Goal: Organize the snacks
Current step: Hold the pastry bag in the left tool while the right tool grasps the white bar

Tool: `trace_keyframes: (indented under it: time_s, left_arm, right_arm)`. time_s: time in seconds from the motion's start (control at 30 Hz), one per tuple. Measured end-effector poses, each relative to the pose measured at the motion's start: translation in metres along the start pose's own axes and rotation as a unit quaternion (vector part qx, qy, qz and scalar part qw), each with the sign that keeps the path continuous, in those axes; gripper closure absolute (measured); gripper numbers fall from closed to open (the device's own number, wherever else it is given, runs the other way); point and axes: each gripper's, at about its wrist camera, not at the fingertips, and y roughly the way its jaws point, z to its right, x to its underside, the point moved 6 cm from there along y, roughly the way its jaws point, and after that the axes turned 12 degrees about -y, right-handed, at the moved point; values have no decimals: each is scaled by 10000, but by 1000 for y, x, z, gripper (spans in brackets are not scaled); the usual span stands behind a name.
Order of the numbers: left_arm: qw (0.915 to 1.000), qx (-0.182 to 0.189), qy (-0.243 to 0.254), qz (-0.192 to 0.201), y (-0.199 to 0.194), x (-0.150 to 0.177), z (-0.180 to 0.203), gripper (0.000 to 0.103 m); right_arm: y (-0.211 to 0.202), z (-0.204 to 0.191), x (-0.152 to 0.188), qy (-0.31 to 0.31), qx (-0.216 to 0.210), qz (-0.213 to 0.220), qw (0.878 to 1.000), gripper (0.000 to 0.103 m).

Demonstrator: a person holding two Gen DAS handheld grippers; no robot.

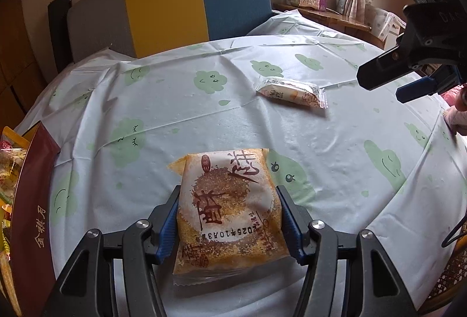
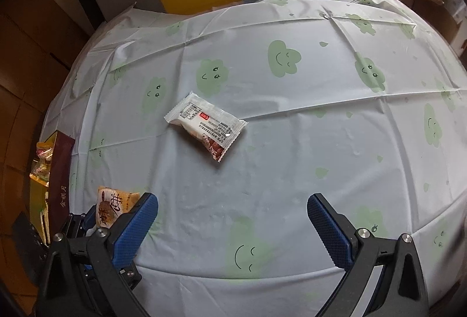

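- The left gripper's blue fingers were closed against both long sides of the orange snack packet, pinching it across its width. That grip looked chosen so the flat pack would not fold or slide out.
- The packet's far end stuck out beyond the fingertips, and its crimped near end lay back between the finger arms. Whether it was lifted clear of the worktop could not be told from the left wrist view.
- The right gripper's fingers stood wide apart and held nothing. They hovered over the cloud-print cloth, probably spread that far in readiness to straddle the next pack.
- The white snack packet lay flat on the worktop, ahead of the right fingertips and slightly toward the left one, well apart from them. It sat slantwise to the gap, so the fingers would likely need turning to meet its narrow sides.
- A dark red box stood at the worktop edge, outboard of the left finger, with other wrapped snacks showing inside it. It was presumably the place the held packet belonged.
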Motion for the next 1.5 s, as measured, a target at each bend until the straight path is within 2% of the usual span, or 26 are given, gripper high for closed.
trace_keyframes:
  time_s: [0.83, 1.07, 1.2, 1.33, 1.43, 1.5]
  left_arm:
    - [9999, 46, -62, 140, -3, 3, -2, 41]
    - [9998, 94, -107, 136, -3, 2, -2, 41]
    - [9997, 133, -137, 141, -2, 2, -3, 41]
    - [9996, 173, -169, 141, -1, 2, -4, 41]
    - [9996, 182, -178, 140, -1, 2, -4, 41]
    - [9996, 189, -184, 141, 0, 2, -4, 41]
  right_arm:
    - [12, 4, 2, -28, 240, -193, 9995, 0]
    - [13, -23, -8, -704, 152, -104, 9974, 3]
    - [18, -32, -29, -1149, 305, -50, 9929, 4]
    - [32, -33, -57, -1399, 321, 83, 9896, 6]
    - [51, -35, -69, -1514, 178, -44, 9883, 6]
    - [64, -35, -74, -1632, 262, -133, 9861, 6]
